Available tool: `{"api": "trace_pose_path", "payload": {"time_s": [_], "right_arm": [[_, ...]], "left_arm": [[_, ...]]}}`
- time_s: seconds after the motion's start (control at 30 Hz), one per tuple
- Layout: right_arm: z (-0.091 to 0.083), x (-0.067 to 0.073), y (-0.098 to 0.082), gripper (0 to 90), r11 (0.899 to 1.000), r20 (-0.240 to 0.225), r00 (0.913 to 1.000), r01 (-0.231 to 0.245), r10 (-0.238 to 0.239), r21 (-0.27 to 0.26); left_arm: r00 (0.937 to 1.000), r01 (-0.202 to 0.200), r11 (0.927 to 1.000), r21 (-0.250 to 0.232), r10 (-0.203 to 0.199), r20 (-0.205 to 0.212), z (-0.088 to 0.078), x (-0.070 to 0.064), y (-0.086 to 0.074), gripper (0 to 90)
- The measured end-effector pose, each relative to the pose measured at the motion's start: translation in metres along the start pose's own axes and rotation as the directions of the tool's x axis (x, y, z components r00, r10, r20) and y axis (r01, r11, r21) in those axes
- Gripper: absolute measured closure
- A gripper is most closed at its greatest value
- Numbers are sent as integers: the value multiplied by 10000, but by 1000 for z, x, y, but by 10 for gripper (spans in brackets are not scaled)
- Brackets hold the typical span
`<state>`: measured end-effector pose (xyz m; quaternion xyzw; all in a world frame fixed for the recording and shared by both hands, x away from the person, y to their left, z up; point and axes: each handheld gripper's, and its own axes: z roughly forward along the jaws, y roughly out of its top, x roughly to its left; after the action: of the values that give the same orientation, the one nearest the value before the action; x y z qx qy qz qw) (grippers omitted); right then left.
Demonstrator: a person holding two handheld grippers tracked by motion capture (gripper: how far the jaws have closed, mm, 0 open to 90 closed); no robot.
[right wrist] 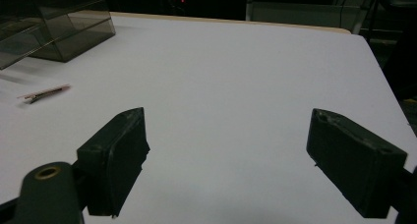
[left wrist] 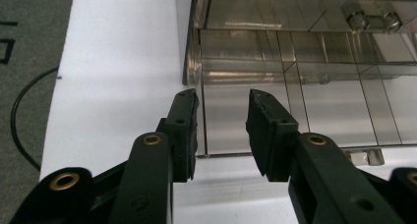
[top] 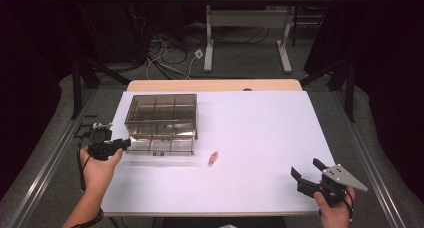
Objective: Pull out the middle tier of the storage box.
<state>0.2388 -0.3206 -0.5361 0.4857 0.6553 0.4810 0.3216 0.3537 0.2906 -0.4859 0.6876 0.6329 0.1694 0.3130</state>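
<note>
A smoky clear compartment box (top: 160, 115) stands on the white table top (top: 260, 123) at the back left. A clear panel (top: 162, 146) with a latch tab lies flat along its front side. My left gripper (top: 127, 142) is at the panel's front left corner. In the left gripper view its jaws (left wrist: 223, 96) stand apart just above that panel (left wrist: 236, 121), pressing on nothing, with the box (left wrist: 295, 62) beyond them. A small pink clip (top: 213, 158) lies on the table to the right of the box. My right gripper (top: 306, 167) is wide open and empty near the front right.
In the right gripper view the jaws (right wrist: 228, 118) face bare white surface, with the pink clip (right wrist: 44, 93) and the box (right wrist: 64, 22) at the far left. Grey floor, metal rails and a black cable (left wrist: 19, 126) border the table. Another table (top: 250, 18) stands behind.
</note>
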Motion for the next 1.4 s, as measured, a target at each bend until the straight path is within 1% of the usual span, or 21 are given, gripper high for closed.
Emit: {"api": "trace_pose_path", "payload": {"time_s": [0.03,0.07,0.17,0.2,0.27,0.37,0.47,0.5,0.53,0.63,0.7,0.77,0.83,0.9,0.93,0.97,1.0,1.07,1.2,1.27,1.4], "right_arm": [[0,0,0,149,10000,12,10000,-33,33,2],[0,0,0,149,10000,33,10000,-17,17,-28],[-1,0,0,149,10000,63,10000,-38,38,-45],[-1,0,1,149,10000,126,9999,-34,35,-32],[-1,0,1,149,10000,57,10000,-55,56,-60],[-1,0,1,149,10000,67,10000,-9,9,-86],[-2,0,1,149,9999,80,10000,-14,15,-125],[-2,0,2,149,9999,62,10000,1,0,-147],[-3,0,2,149,9999,84,10000,52,-51,-129],[-3,0,2,149,9999,83,10000,50,-49,-146],[-3,0,2,149,9998,96,9999,69,-67,-172],[-4,1,3,149,9998,149,9998,117,-115,-153],[-4,1,3,149,9997,126,9998,138,-135,-204],[-4,2,3,149,9997,98,9999,129,-127,-214],[-4,2,3,149,9997,94,9999,131,-129,-215],[-4,2,3,149,9997,106,9998,160,-158,-162],[-4,2,3,149,9997,106,9998,160,-158,-162],[-3,3,3,149,9995,99,9997,207,-205,-224],[-2,3,3,149,9996,48,9998,186,-185,-200],[-2,3,3,149,9997,8,9998,199,-199,-171],[-2,3,3,149,9996,-1,9997,229,-229,-183]], "left_arm": [[10000,-23,10000,-52,23,-39,-1,1,0,617],[10000,85,9999,-138,-86,-10,-1,1,0,616],[9999,-104,9995,-291,103,-54,-4,2,1,606],[9999,-98,9994,-347,97,-37,-5,2,1,599],[10000,-98,9986,-518,99,12,-8,2,2,588],[10000,-58,9963,-854,60,21,-10,1,3,572],[9999,-119,9936,-1119,127,62,-12,1,4,549],[9998,-163,9937,-1107,174,88,-13,2,4,534],[9997,-206,9916,-1280,218,75,-12,2,4,520],[9998,-157,9896,-1432,168,66,-13,1,4,498],[9996,-244,9894,-1428,258,80,-12,0,5,475],[9993,-319,9875,-1544,348,158,-12,-1,5,456],[9993,-265,9857,-1664,305,214,-12,-2,5,453],[9991,-255,9845,-1735,309,286,-13,-3,5,422],[9993,-163,9842,-1764,219,299,-13,-4,5,422],[9988,-63,9838,-1793,150,470,-15,-5,6,422],[9986,-45,9829,-1841,140,507,-16,-6,6,422],[9986,-286,9790,-2017,371,383,-18,-11,5,407],[9968,-134,9723,-2334,315,741,-21,-16,5,319],[9963,-180,9692,-2456,382,776,-20,-20,5,276],[9933,-341,9677,-2499,604,984,-19,-27,4,229]]}}
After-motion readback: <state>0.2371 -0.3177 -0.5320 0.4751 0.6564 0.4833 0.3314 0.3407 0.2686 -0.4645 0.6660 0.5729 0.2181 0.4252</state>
